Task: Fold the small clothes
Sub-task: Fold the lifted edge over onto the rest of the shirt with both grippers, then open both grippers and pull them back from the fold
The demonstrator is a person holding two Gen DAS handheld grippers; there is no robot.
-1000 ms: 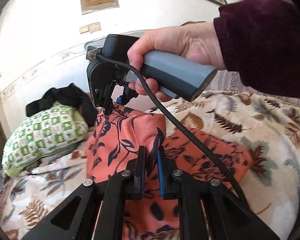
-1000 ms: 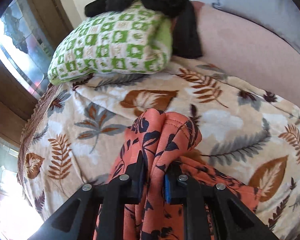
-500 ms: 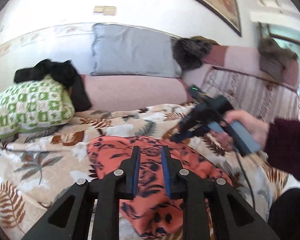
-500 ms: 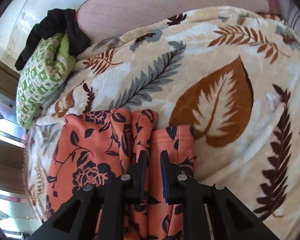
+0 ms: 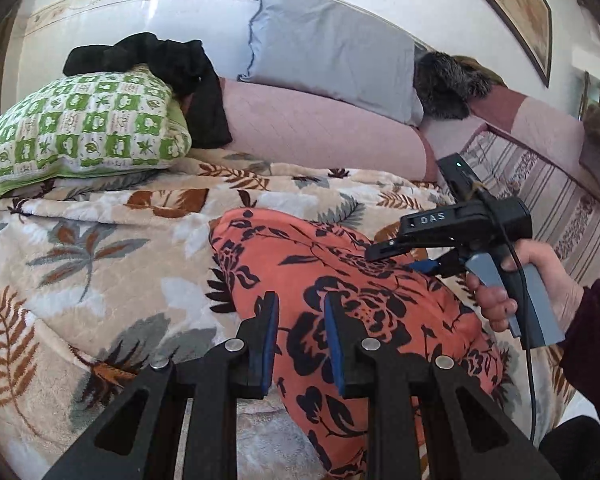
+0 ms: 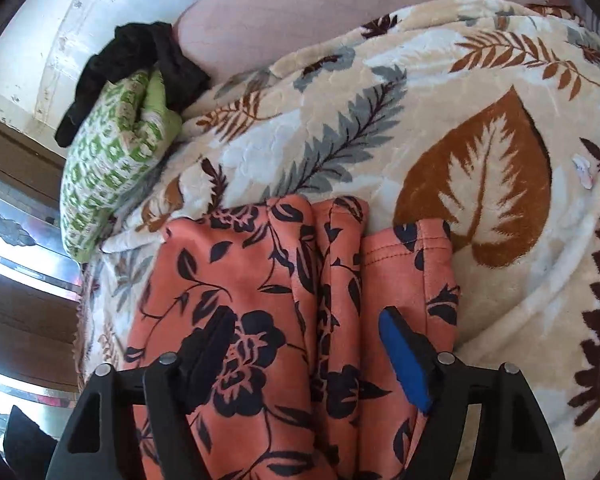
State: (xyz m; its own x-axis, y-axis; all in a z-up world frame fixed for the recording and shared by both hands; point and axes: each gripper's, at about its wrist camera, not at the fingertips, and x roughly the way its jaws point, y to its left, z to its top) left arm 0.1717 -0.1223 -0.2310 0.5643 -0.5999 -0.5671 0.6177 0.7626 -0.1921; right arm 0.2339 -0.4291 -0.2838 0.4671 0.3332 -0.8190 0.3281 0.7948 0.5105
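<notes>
Lowered from its raised, pinched bunch a second ago, the orange floral garment [image 6: 256, 320] now lies folded on the leaf-print blanket [image 6: 480, 128], near its front edge. The right gripper [image 6: 308, 354] is opening, cloth under but not pinched; the left gripper [image 5: 298, 338] stands slightly apart, gripping nothing. Lift both straight off so the fold stays, then flatten the ridges.

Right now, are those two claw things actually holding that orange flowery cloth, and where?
Nothing is held. The right gripper is opening, its fingers spread clear over the orange floral garment. The left gripper hovers open above it.
</notes>
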